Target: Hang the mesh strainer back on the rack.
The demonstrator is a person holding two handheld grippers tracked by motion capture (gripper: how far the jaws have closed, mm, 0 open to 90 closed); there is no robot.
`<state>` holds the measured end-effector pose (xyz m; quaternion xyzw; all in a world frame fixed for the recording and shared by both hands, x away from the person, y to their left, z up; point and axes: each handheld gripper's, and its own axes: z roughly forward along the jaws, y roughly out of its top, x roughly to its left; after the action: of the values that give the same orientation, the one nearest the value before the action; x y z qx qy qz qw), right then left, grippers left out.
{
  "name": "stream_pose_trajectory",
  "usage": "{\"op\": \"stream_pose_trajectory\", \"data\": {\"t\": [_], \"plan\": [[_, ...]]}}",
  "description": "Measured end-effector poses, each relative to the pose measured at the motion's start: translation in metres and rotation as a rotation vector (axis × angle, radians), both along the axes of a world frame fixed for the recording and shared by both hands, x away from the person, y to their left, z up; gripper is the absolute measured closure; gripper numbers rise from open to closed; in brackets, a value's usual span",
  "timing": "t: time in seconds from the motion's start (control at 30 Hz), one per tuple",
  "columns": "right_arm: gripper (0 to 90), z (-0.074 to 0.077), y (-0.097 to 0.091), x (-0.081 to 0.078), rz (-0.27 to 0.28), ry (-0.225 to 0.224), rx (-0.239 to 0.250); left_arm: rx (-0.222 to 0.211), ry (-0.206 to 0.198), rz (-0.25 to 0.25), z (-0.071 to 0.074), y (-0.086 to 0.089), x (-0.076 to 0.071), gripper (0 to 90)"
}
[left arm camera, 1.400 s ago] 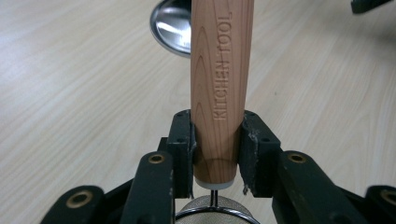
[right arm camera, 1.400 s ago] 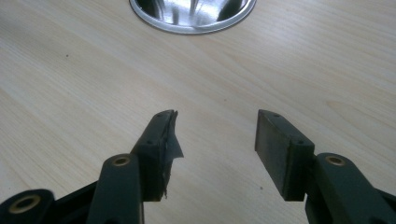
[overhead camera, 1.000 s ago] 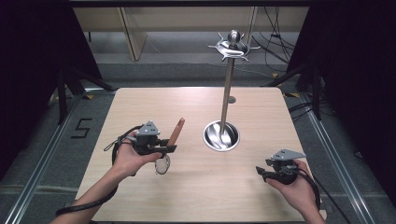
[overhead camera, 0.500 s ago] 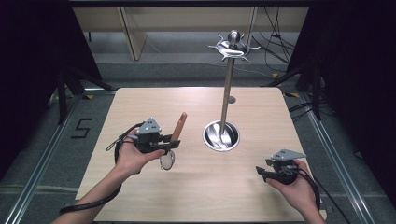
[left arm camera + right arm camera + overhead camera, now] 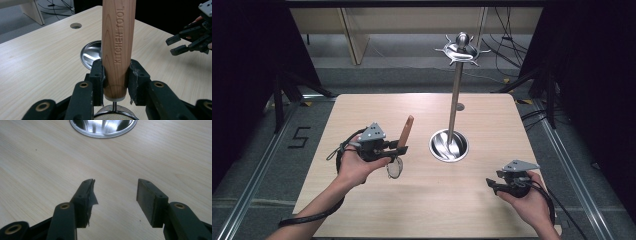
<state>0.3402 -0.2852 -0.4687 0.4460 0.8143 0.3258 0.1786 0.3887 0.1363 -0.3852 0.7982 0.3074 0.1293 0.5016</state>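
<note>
On the pale wooden table (image 5: 422, 200), the tall steel stand with a round dished base (image 5: 449, 145) sits right of centre. To its left the left gripper (image 5: 399, 149) holds the wooden-handled mesh strainer (image 5: 405, 131) upright; the right gripper (image 5: 493, 183) rests near the front right corner

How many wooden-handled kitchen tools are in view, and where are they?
1. The wooden-handled strainer is clamped by its handle in the left gripper, above the table, left of the stand's round base. Others may be hidden.
</note>
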Motion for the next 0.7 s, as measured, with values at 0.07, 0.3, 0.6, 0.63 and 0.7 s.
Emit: {"op": "stream_pose_trajectory", "data": {"t": [0.07, 0.3, 0.6, 0.63, 0.7], "plan": [[48.6, 0.000, 0.000, 0.000, 0.001, 0.005, -0.004, -0.011, -0.002, -0.006, 0.001, -0.001, 0.000, 67.7], [48.6, 0.000, 0.000, 0.000, 0.000, 0.004, -0.002, -0.029, -0.029, 0.003, 0.006, -0.006, -0.002, 67.7], [48.6, 0.001, 0.000, 0.000, -0.005, 0.000, 0.004, -0.042, -0.073, 0.026, 0.013, -0.011, -0.004, 67.7], [48.6, 0.002, 0.000, -0.001, -0.011, 0.011, 0.009, -0.043, -0.077, 0.030, 0.014, -0.012, -0.005, 67.7], [48.6, 0.001, 0.000, 0.000, -0.003, -0.003, 0.004, -0.053, -0.083, 0.029, 0.014, -0.013, -0.005, 67.7]]}}
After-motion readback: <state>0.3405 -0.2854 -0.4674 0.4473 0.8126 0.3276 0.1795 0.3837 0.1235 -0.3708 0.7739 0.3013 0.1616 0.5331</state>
